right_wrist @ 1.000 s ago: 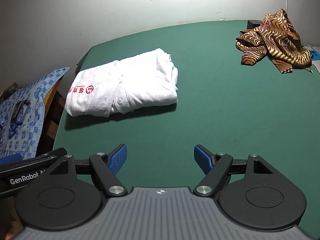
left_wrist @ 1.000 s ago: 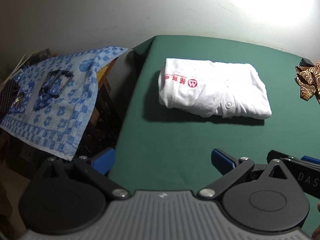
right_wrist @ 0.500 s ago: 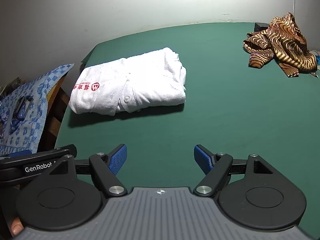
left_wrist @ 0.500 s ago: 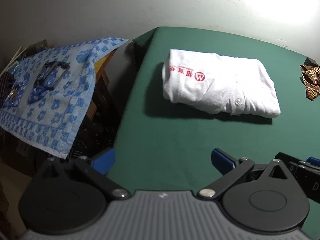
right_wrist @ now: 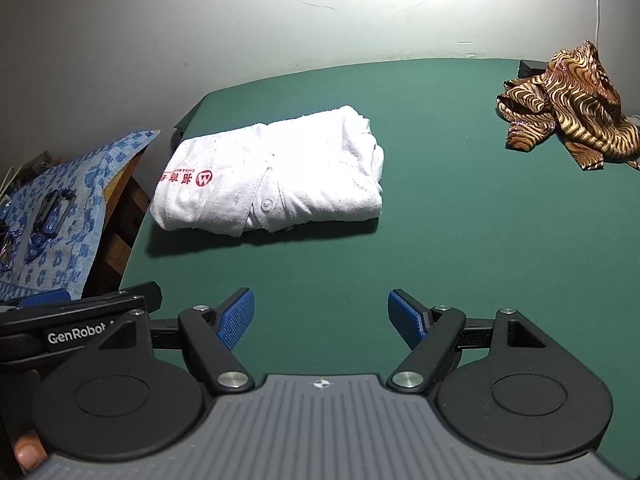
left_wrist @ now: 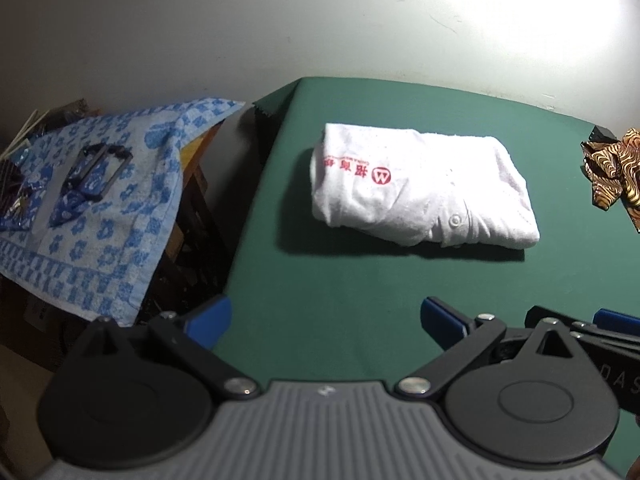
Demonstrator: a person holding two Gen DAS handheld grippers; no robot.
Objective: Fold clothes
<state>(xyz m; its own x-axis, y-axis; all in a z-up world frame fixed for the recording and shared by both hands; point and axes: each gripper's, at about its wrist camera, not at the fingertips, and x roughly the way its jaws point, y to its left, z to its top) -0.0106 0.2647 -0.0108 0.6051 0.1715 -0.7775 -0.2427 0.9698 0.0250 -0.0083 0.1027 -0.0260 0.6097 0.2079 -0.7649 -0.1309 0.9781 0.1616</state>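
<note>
A white shirt (left_wrist: 424,188) (right_wrist: 272,176) with a red logo lies folded into a neat bundle on the green table (left_wrist: 340,304) (right_wrist: 460,240), near its left edge. A crumpled brown and gold patterned garment (right_wrist: 568,108) (left_wrist: 616,168) sits at the table's far right. My left gripper (left_wrist: 326,322) hovers open over the table's near left edge, nothing between its blue pads. My right gripper (right_wrist: 322,314) is open too, well short of the shirt, with only green cloth between its fingers. The two grippers sit side by side.
A blue and white checked towel (left_wrist: 100,208) (right_wrist: 64,216) covers a low stand left of the table, with a black buckle strap (left_wrist: 94,172) on it. A pale wall (right_wrist: 240,20) rises behind. A small black block (right_wrist: 530,66) lies behind the patterned garment.
Both views have shifted slightly, so the folded shirt sits a little differently in frame. The shirt, the patterned garment and both open grippers stay as they were.
</note>
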